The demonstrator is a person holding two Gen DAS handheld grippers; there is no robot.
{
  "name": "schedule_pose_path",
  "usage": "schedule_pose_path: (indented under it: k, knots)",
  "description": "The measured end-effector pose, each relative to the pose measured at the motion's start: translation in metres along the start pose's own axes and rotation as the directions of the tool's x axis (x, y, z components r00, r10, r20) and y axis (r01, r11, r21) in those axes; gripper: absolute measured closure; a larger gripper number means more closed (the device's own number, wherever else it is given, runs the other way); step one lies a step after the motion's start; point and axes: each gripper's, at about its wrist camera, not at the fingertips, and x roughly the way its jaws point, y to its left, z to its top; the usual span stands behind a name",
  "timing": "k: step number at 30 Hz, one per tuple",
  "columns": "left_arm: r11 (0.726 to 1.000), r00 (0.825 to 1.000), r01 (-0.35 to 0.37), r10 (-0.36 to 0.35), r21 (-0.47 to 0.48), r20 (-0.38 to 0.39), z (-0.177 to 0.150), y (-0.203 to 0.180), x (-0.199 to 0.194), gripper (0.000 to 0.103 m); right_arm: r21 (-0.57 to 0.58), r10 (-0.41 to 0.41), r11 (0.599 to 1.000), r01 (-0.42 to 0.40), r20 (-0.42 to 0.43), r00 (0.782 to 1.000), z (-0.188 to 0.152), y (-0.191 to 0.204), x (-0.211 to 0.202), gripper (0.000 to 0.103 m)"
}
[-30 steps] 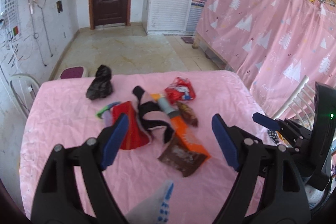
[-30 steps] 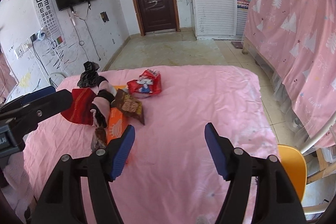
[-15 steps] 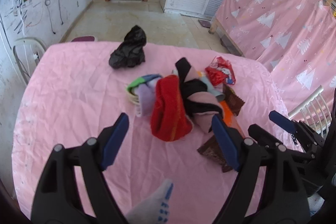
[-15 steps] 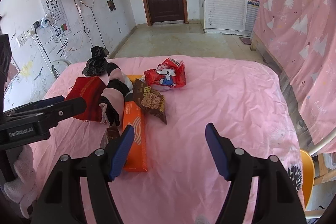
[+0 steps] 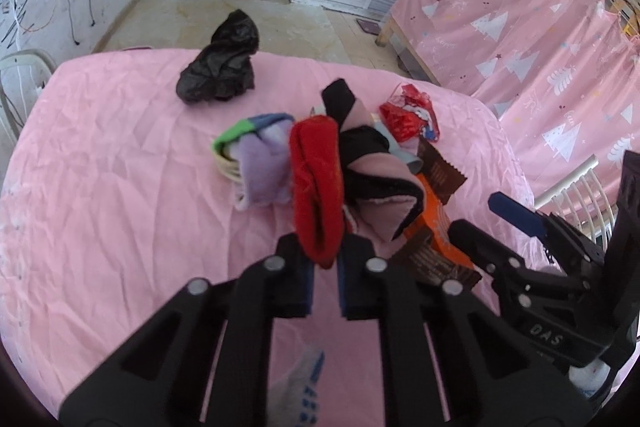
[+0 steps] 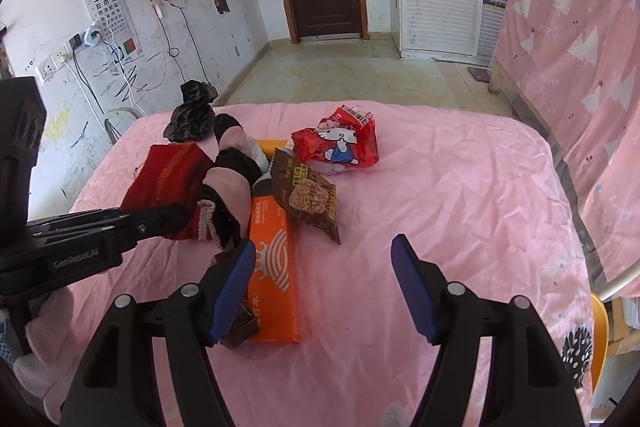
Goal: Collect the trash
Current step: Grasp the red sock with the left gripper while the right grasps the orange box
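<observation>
Where the left wrist view looks down its own fingers, the left gripper [image 5: 325,277] is closed tight on the near end of a red sock [image 5: 317,183], its blue pads pinching the cloth between them. Just right of the sock lies a black and pink sock [image 5: 372,179], and left of it a lilac sock with a green cuff [image 5: 260,163]. A crumpled black plastic bag [image 5: 222,75] sits far back on the pink table [image 5: 100,187]. To the right are a red snack bag [image 5: 410,115], a brown wrapper [image 5: 440,173] and an orange box [image 5: 434,223] — all touching the heap.

From the right wrist view, the right gripper [image 6: 323,287] stands about half open with nothing between its pads, hovering over the table. Its left finger overlaps the near end of the orange box, which lies lengthwise — a brown snack packet [image 6: 308,197] rests across its far part.
</observation>
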Motion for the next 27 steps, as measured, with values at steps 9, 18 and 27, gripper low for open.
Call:
schedule_pose_path:
  k: [9,18,27]
  knots:
    - [1.0,0.997,0.018,-0.019,0.017,0.074,-0.001,-0.001,-0.02,0.097,-0.046,0.019,0.999,-0.021,-0.039,0.999,0.001,0.016,0.012,0.046]
    - [1.0,0.995,0.023,-0.025,0.018,0.099,-0.001,0.001,-0.03,0.097,-0.071,0.026,0.997,-0.033,-0.1,0.995,-0.005,0.026,0.025,0.09]
    - [0.999,0.992,0.013,-0.017,0.038,0.122,-0.003,-0.012,-0.041,0.097,-0.061,0.05,0.997,-0.052,-0.035,0.998,-0.008,0.023,-0.004,0.09]
